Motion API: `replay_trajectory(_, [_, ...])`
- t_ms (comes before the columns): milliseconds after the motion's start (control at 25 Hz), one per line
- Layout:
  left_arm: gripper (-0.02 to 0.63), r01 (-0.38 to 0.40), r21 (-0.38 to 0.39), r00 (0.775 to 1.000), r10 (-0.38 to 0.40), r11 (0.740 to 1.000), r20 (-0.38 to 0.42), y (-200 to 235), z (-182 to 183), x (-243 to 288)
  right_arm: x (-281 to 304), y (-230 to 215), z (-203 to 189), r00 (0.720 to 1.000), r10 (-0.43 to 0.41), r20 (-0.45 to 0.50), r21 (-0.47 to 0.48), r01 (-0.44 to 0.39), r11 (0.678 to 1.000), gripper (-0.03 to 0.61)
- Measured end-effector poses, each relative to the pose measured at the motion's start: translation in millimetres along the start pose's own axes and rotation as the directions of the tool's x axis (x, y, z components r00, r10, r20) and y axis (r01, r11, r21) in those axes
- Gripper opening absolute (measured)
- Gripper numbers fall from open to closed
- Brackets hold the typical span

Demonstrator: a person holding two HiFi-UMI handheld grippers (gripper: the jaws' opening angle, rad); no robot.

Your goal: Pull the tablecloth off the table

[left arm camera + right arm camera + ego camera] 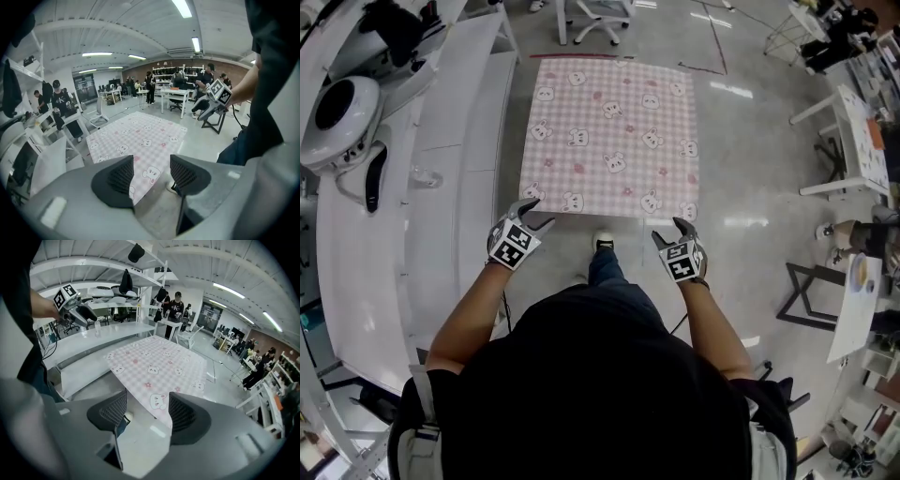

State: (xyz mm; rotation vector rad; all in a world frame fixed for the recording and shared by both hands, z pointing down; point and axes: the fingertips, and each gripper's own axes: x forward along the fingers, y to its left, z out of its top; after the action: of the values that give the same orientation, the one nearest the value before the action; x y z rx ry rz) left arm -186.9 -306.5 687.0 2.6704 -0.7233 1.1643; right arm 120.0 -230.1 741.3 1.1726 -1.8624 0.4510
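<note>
The tablecloth (609, 136) (pink check w/ small bear faces) lies spread flat over the table, which it hides completely. Its near edge faces me and, as far as I can judge, nothing has been pulled yet. I stand square to that edge so the pull can come straight back toward my body, w/ my shoe (603, 242) just short of the cloth's mid-line. My left gripper (534, 214) sits just off the near-left corner and my right gripper (670, 232) just off the near-right corner. They're set one per corner, prob. so the cloth comes off evenly and doesn't skew or bunch on one side. Both point down at a slant toward the edge. In the left gripper view the jaws stand apart w/ the corner of the cloth showing in the gap beyond them. The pads touch nothing, so that gripper is empty. The right gripper view is the same: jaws roughly half apart, corner lined up between them but farther off, no hold on it. Keeping them apart like this makes sense, since each corner has to slide in between the pads before I clamp. Bare floor (741, 150) lies to the right of the cloth and a long white bench (459, 141) runs close along its left side. So I'd watch the left side for a snag.
</note>
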Motion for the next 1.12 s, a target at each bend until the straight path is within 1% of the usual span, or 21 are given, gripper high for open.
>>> replay_trajectory(200, [0.242,0.004,0.065,0.998,0.000,0.998,-0.056,-3.6,-11.2,31.3,27.7,-0.6,-24.3,0.998,0.022,-0.062,-0.039,-0.024,0.999,0.322])
replay_trajectory(400, [0.245,0.025,0.129,0.990,-0.007,0.991,-0.143,-7.1,-33.3,63.1,54.5,-1.3,-41.3,0.993,0.040,-0.112,-0.093,-0.051,0.994,0.336])
replay_trajectory(640, [0.253,0.048,0.170,0.971,-0.006,0.984,-0.238,-7.5,-57.5,99.5,83.0,-8.3,-56.4,0.986,0.062,-0.154,-0.150,-0.085,0.985,0.351])
replay_trajectory(880, [0.259,0.043,0.215,0.939,0.034,0.976,-0.342,1.4,-87.3,133.0,110.7,-10.9,-68.0,0.978,0.071,-0.196,-0.192,-0.110,0.975,0.374])
replay_trajectory(1000, [0.270,0.052,0.236,0.926,0.042,0.970,-0.375,2.3,-97.8,149.1,124.0,-11.7,-70.7,0.975,0.079,-0.207,-0.221,-0.125,0.967,0.380])
replay_trajectory(1120, [0.279,0.069,0.251,0.918,0.037,0.966,-0.395,-3.8,-108.0,169.9,133.9,-13.3,-81.0,0.970,0.087,-0.229,-0.244,-0.143,0.959,0.388])
